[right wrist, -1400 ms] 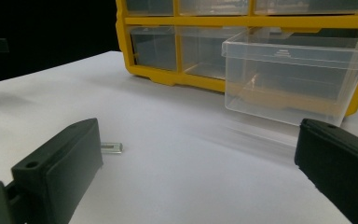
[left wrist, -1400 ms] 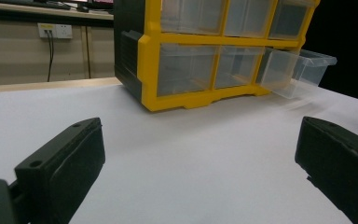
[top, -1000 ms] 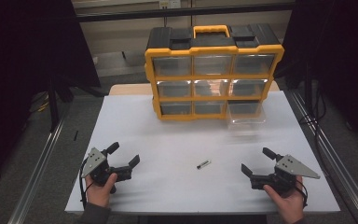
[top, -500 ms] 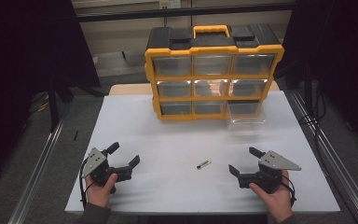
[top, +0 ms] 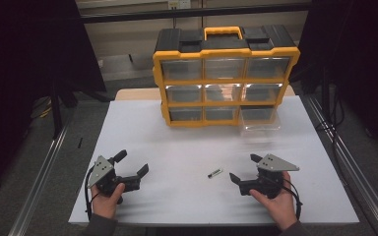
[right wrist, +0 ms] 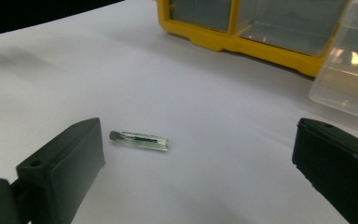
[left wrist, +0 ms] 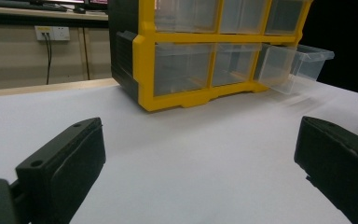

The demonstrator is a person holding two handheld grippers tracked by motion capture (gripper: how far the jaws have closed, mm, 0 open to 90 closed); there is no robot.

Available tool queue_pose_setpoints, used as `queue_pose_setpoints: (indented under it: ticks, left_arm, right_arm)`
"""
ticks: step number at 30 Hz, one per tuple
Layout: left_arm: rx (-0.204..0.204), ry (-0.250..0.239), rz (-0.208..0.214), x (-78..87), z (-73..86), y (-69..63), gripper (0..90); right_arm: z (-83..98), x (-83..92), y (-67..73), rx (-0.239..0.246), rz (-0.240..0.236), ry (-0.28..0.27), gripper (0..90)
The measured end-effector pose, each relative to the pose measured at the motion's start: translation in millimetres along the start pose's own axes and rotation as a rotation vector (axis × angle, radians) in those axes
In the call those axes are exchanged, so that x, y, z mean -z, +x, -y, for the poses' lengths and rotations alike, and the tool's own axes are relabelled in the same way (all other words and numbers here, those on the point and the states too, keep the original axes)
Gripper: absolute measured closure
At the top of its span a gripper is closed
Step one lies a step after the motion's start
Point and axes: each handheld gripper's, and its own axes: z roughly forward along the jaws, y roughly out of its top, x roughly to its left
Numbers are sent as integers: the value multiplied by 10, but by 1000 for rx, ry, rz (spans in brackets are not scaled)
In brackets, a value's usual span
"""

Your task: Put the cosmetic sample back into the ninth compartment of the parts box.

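Vial (right wrist: 140, 140) nr open, empty drawer (right wrist: 349, 84)

Dim overall, with dark surroundings and light falling from above onto the white rectangular table top (top: 187, 147). Soft, faint shadows under the yellow-and-black plastic drawer cabinet (top: 224, 73). Mild glare on its clear drawer fronts. Grainy, slightly soft in the high view. Blurred near the clear pulled-out plastic drawer (left wrist: 298, 67) in the left gripper view.
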Motion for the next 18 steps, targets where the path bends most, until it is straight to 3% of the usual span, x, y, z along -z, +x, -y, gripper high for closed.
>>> queue_pose_setpoints:
  ticks: [2, 18]
  left_arm:
    - [-18, 9, -3, 6, -1, 8, 21]
    - [-15, 11, 3, -4, 1, -12, 22]
  right_arm:
    - [-12, -47, 26, 8, -14, 15, 14]
    - [-64, -228, 85, -30, -40, 88, 20]
